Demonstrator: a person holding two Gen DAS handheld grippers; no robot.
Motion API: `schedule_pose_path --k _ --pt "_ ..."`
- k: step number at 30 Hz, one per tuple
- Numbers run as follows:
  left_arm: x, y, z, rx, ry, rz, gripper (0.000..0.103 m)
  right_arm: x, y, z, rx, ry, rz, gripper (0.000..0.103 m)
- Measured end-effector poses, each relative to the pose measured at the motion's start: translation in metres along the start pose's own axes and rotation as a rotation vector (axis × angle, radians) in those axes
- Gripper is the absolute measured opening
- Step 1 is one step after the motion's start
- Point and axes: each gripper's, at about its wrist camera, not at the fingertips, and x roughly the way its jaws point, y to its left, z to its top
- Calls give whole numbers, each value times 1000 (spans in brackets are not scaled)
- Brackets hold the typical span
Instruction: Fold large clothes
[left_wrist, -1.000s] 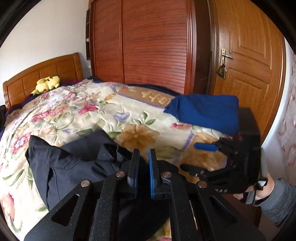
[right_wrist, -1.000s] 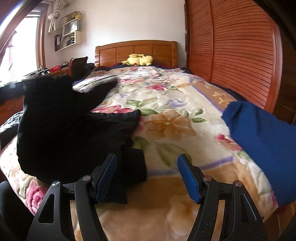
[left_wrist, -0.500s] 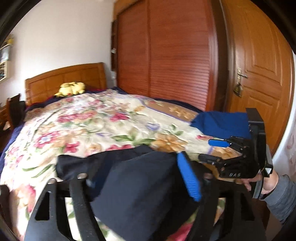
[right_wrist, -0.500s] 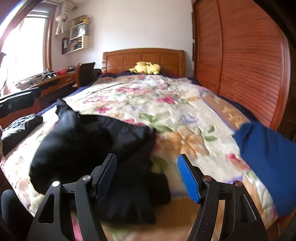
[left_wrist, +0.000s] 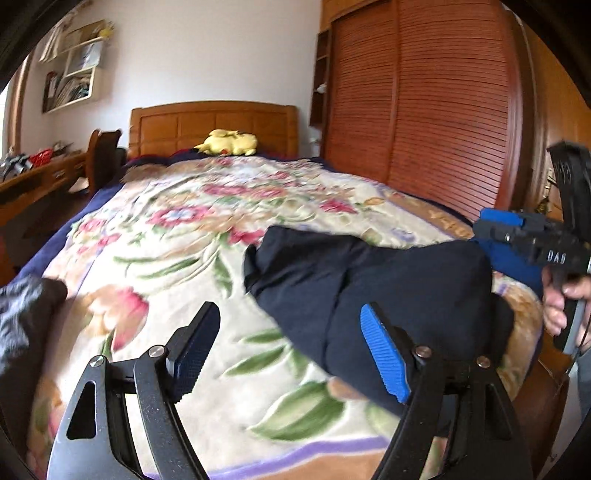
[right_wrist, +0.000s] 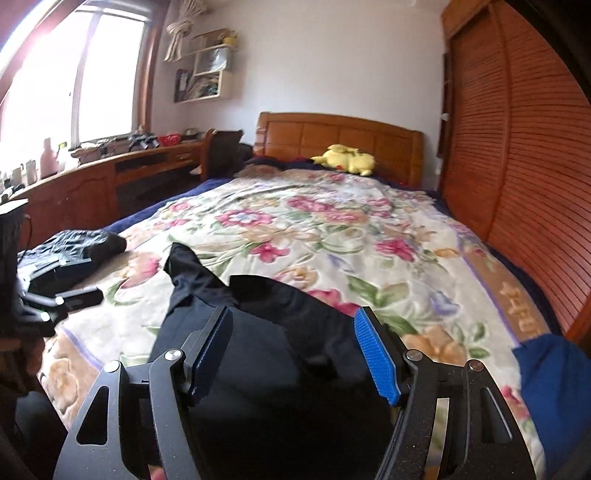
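Looking along our left tongs (left_wrist: 291, 354), we see them spread wide with nothing between the blue pads, hovering over the floral bedspread (left_wrist: 177, 236). The dark navy garment (left_wrist: 369, 280) lies bunched in a thick folded mass on the bed's near right part, just ahead of and partly behind the right-hand pad. Beyond it, at the right edge, our right hand (left_wrist: 561, 302) grips the handle of the other tool, with a blue cloth (left_wrist: 517, 258) behind it.

From the right wrist view, our right tongs (right_wrist: 295, 350) are also spread apart and pinch nothing; the same dark garment (right_wrist: 266, 332) sits directly under and ahead of them, one loose end trailing toward the left. A second black garment (right_wrist: 70, 251) rests at the bed's left edge, well apart from the first. The blue cloth (right_wrist: 554, 376) shows at lower right. A yellow plush toy (right_wrist: 345, 158) lies by the wooden headboard (right_wrist: 332, 136).
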Motion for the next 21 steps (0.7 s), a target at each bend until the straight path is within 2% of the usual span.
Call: schedule_pose_path --k 6,12,18,21 --pt "9 13 -19 -6 9 37 79 48 -2 9 -21 120 35 70" --pt "10 20 -30 3 14 45 79 78 -9 17 -29 207 87 70" --pt "13 20 -32 0 18 40 79 99 -10 21 -36 234 97 70" --pt "14 20 -32 2 22 40 79 97 -9 20 -47 232 100 70"
